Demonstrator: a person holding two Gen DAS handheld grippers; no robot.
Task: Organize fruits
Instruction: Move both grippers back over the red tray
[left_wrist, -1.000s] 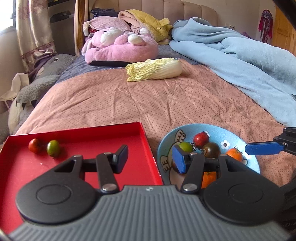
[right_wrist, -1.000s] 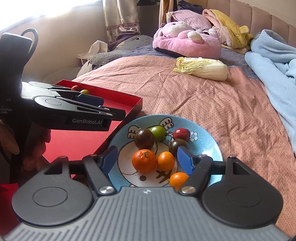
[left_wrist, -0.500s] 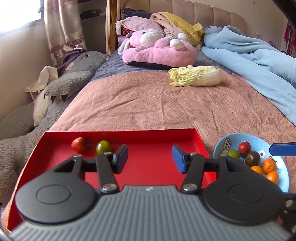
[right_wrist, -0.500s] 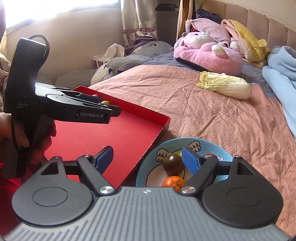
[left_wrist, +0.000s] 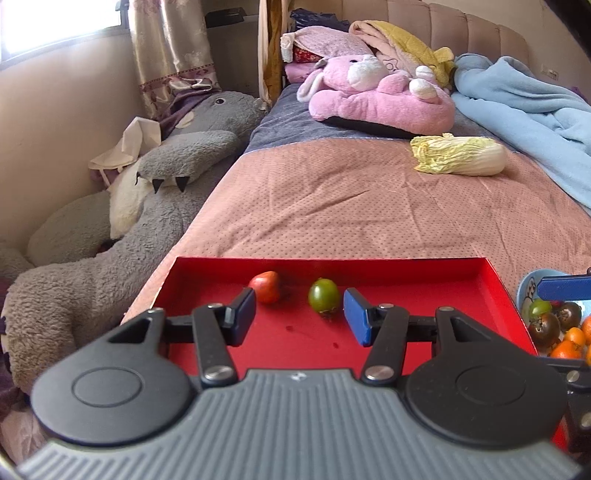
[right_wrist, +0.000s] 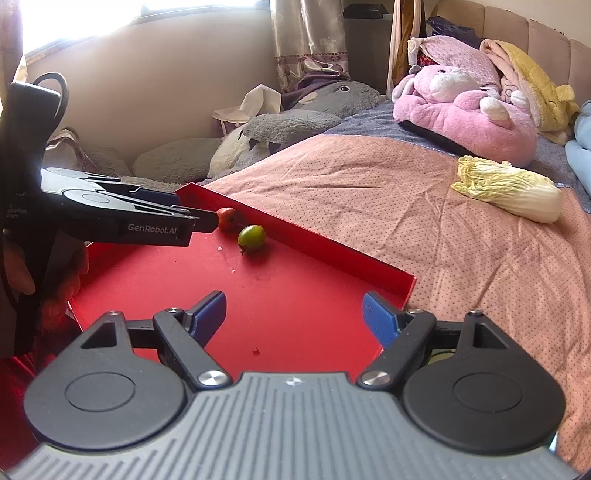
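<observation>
A red tray (left_wrist: 406, 266) lies on the bed and holds a red tomato (left_wrist: 265, 287) and a green tomato (left_wrist: 324, 294) near its far wall. My left gripper (left_wrist: 299, 315) is open and empty, just short of the two tomatoes. A blue bowl (left_wrist: 532, 281) at the tray's right holds several tomatoes and oranges (left_wrist: 565, 349). My right gripper (right_wrist: 294, 318) is open and empty above the tray's near right part (right_wrist: 295, 295). In the right wrist view the left gripper (right_wrist: 207, 221) reaches in beside the red tomato (right_wrist: 227, 218) and green tomato (right_wrist: 251, 238).
A napa cabbage (left_wrist: 460, 159) lies further up the pink bedspread (left_wrist: 332, 206). A pink plush (left_wrist: 380, 99) and a blue blanket (left_wrist: 524, 103) are at the head of the bed. A grey plush (left_wrist: 110, 236) lies along the left side.
Both grippers have swung left from over the bowl to over the red tray. The left one has come close to the two tomatoes. Both stay open and empty.
</observation>
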